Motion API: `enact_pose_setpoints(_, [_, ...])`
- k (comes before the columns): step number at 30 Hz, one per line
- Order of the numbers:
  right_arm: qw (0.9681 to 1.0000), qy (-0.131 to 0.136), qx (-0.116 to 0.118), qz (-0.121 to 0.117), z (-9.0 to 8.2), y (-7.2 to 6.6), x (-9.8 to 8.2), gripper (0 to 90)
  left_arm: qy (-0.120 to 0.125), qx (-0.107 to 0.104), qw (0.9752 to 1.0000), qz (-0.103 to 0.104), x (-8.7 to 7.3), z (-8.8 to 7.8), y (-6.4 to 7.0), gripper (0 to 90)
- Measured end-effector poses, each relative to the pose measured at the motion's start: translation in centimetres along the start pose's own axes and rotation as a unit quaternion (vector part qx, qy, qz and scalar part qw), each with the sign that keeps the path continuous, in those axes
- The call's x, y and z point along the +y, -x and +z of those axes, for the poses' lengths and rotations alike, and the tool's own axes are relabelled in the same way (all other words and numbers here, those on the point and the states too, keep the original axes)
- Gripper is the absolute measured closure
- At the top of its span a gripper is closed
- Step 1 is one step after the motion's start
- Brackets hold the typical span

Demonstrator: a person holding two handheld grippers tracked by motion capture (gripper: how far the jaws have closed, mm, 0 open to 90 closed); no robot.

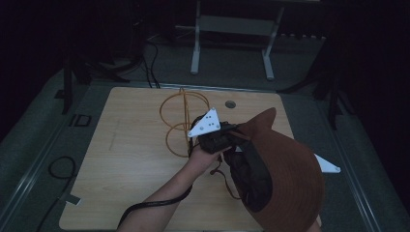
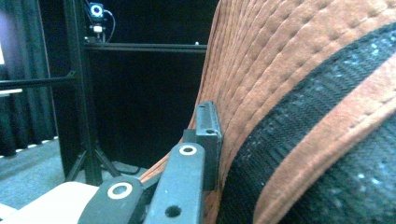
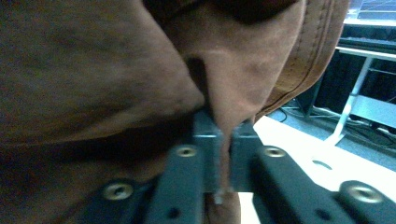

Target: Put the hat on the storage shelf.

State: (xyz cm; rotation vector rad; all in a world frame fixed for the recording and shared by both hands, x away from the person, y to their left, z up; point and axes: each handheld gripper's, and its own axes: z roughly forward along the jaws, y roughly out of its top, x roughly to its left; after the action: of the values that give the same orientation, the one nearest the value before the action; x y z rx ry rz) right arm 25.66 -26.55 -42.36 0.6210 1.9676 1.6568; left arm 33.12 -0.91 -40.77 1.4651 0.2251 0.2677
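The high view is dim and underexposed, with only the wooden bench (image 1: 130, 159) faintly lit from above and its surroundings nearly black, while both gripper views are brighter yet soft, the brown hat (image 3: 93, 70) blurred close to the lens and grainy throughout.

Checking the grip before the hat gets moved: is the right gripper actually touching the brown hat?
Touching. The right gripper view shows the right gripper with its fingers pinching a fold of the brown hat between them.
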Motion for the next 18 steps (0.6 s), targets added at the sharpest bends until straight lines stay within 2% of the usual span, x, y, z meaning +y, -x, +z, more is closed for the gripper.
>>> enact_pose_setpoints(5, [0.9998, -0.002, -0.017, -0.006, -0.6, -0.2, 0.5, 88.5, 0.002, -0.004, 1.0000, -0.001, 0.0, -0.2, -0.4, 86.5])
enact_pose_setpoints(11, [0.9998, 0.006, -0.016, 0.005, -1.4, 0.3, 1.2, 88.8, 0.004, 0.006, 0.9999, 0.012, 0.4, -0.3, -0.3, 80.3])
enact_pose_setpoints(13, [0.9997, 0.016, -0.011, 0.014, -1.7, 0.6, 1.4, 88.8, -0.003, 0.021, 0.9996, 0.021, 0.7, -0.3, -0.1, 72.7])
enact_pose_setpoints(15, [0.9994, 0.025, -0.007, 0.024, -2.1, 1.0, 1.6, 89.0, -0.024, 0.046, 0.9982, 0.030, 1.2, -0.3, 0.1, 61.1])
enact_pose_setpoints(16, [0.9992, 0.028, -0.005, 0.028, -2.3, 1.1, 1.7, 89.0, -0.041, 0.061, 0.9965, 0.041, 1.3, -0.4, 0.1, 55.9])
enact_pose_setpoints(17, [0.9990, 0.033, -0.008, 0.030, -2.6, 1.3, 1.9, 89.0, -0.051, 0.068, 0.9951, 0.050, 1.3, -0.5, 0.2, 54.4])
enact_pose_setpoints(18, [0.9988, 0.038, -0.011, 0.029, -2.9, 1.5, 2.1, 89.0, -0.067, 0.084, 0.9925, 0.059, 1.3, -0.6, 0.3, 52.7])
